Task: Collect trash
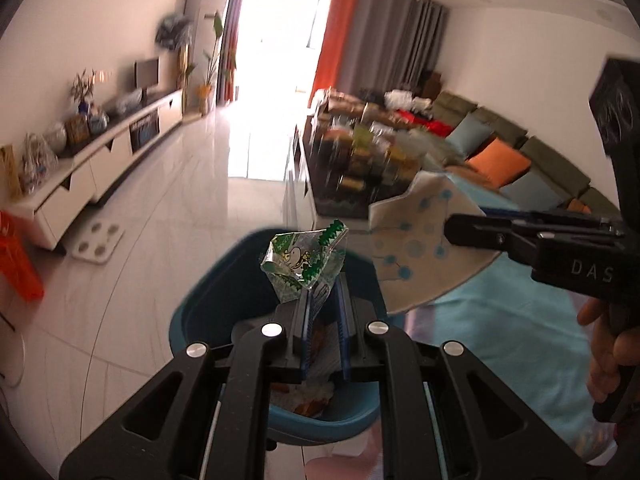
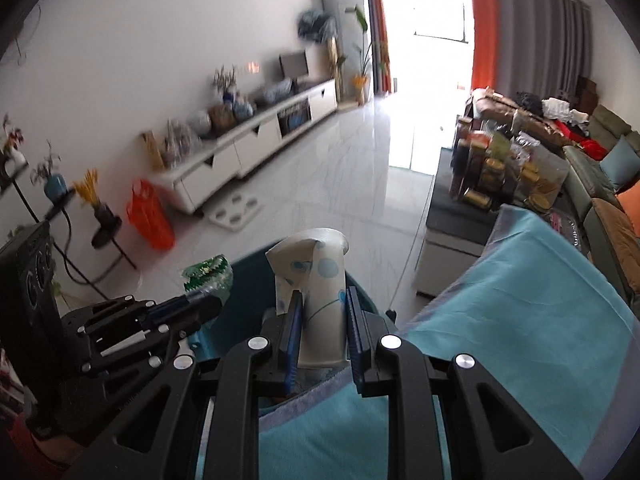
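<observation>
The left tongs are clamped on a crumpled green-and-clear wrapper, held just above the open mouth of the teal bin, which already holds scraps. The right tongs grip a squashed paper cup with blue dots over the same bin, at the edge of the worktop's turquoise cloth beside it.

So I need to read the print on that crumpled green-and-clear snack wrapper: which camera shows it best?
The left wrist view: the crumpled green-and-clear snack wrapper sits centred, close, printed face toward the lens, pinched by the left gripper. The right wrist view shows only a blurred edge.
</observation>
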A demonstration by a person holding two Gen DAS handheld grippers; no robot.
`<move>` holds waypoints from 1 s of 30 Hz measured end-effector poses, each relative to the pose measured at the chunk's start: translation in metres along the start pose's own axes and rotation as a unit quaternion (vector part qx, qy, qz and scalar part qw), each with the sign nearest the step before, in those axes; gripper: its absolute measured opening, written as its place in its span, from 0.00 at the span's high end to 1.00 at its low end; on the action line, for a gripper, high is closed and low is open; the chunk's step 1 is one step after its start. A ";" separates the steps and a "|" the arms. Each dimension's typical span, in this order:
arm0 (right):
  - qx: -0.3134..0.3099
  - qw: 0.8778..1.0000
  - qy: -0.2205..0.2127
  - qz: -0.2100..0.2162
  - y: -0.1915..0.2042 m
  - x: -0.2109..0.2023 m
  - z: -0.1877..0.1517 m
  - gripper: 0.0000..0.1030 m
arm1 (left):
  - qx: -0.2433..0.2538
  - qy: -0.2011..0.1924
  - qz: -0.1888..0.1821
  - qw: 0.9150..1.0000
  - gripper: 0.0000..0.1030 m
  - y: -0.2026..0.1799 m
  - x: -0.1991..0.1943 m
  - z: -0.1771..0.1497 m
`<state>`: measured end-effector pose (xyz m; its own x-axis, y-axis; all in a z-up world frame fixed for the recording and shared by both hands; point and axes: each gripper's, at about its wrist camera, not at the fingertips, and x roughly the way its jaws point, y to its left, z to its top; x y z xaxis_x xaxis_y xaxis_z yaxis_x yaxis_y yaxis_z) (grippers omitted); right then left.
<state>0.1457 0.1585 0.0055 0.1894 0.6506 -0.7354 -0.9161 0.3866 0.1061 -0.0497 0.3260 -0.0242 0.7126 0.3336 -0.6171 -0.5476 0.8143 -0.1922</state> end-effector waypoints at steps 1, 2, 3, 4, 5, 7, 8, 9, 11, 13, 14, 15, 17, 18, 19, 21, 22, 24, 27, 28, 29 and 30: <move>-0.002 1.000 0.008 -0.001 0.002 0.007 0.001 0.81 | -0.007 0.015 -0.001 1.000 0.89 0.008 0.009 -0.004; -0.004 1.000 0.016 -0.005 0.004 0.015 0.003 0.81 | -0.011 0.023 -0.001 1.000 0.88 0.011 0.018 -0.007; -0.007 1.000 0.030 -0.005 0.005 0.025 0.004 0.80 | -0.012 0.028 0.002 1.000 0.85 0.008 0.029 -0.008; -0.006 0.999 0.038 -0.002 0.006 0.031 0.004 0.79 | -0.016 0.037 0.008 0.999 0.85 0.013 0.035 -0.010; -0.002 0.999 0.040 -0.006 0.007 0.037 0.005 0.76 | -0.018 0.040 0.006 0.999 0.81 0.013 0.042 -0.012; -0.003 0.999 0.041 -0.012 0.006 0.043 0.006 0.70 | -0.023 0.047 0.015 0.999 0.72 0.014 0.059 -0.014; 0.005 0.999 0.041 -0.009 0.004 0.044 0.007 0.68 | -0.025 0.047 0.016 0.998 0.69 0.016 0.061 -0.014; 0.008 0.999 0.038 -0.005 0.003 0.043 0.007 0.68 | -0.024 0.047 0.018 0.998 0.69 0.012 0.067 -0.013; 0.019 0.999 0.033 -0.002 0.000 0.042 0.008 0.68 | -0.022 0.046 0.026 0.998 0.68 0.014 0.072 -0.012; 0.019 1.000 0.023 -0.007 -0.002 0.035 0.009 0.68 | -0.022 0.043 0.030 0.998 0.65 0.007 0.074 -0.009; 0.021 1.000 0.018 -0.010 -0.004 0.032 0.010 0.64 | -0.020 0.044 0.032 0.998 0.55 0.007 0.074 -0.007; 0.024 1.000 0.016 -0.010 -0.005 0.031 0.010 0.61 | -0.019 0.046 0.032 0.998 0.51 0.004 0.077 -0.003; 0.029 0.999 0.008 -0.013 -0.010 0.026 0.012 0.61 | -0.016 0.044 0.035 0.998 0.44 0.001 0.077 0.000; 0.034 0.999 0.003 -0.015 -0.013 0.021 0.013 0.60 | -0.014 0.042 0.037 0.998 0.41 -0.004 0.076 0.001; 0.037 0.999 -0.001 -0.015 -0.015 0.017 0.013 0.59 | -0.012 0.038 0.037 0.999 0.38 -0.006 0.070 0.000; 0.042 0.999 -0.008 -0.018 -0.019 0.012 0.013 0.55 | -0.013 0.035 0.040 0.999 0.25 -0.008 0.068 0.002; 0.047 0.999 -0.013 -0.017 -0.022 0.007 0.012 0.55 | -0.012 0.033 0.040 0.999 0.24 -0.011 0.064 0.002; 0.056 0.998 -0.022 -0.021 -0.028 -0.001 0.010 0.55 | -0.009 0.029 0.040 0.999 0.24 -0.014 0.059 0.004; 0.066 0.997 -0.033 -0.030 -0.037 -0.014 0.004 0.55 | -0.005 0.013 0.034 0.999 0.20 -0.024 0.048 0.012; 0.068 0.996 -0.036 -0.034 -0.042 -0.018 0.003 0.55 | 0.001 0.001 0.033 0.999 0.18 -0.030 0.041 0.015; 0.071 0.996 -0.039 -0.038 -0.046 -0.022 0.000 0.55 | 0.005 -0.008 0.032 0.999 0.16 -0.038 0.034 0.017; 0.076 0.995 -0.041 -0.043 -0.050 -0.027 -0.002 0.55 | 0.009 -0.017 0.030 0.999 0.14 -0.043 0.028 0.021</move>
<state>0.1851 0.1200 0.0188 0.2986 0.6604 -0.6890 -0.8322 0.5336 0.1508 0.0029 0.3099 -0.0173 0.6931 0.3974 -0.6014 -0.5823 0.8004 -0.1421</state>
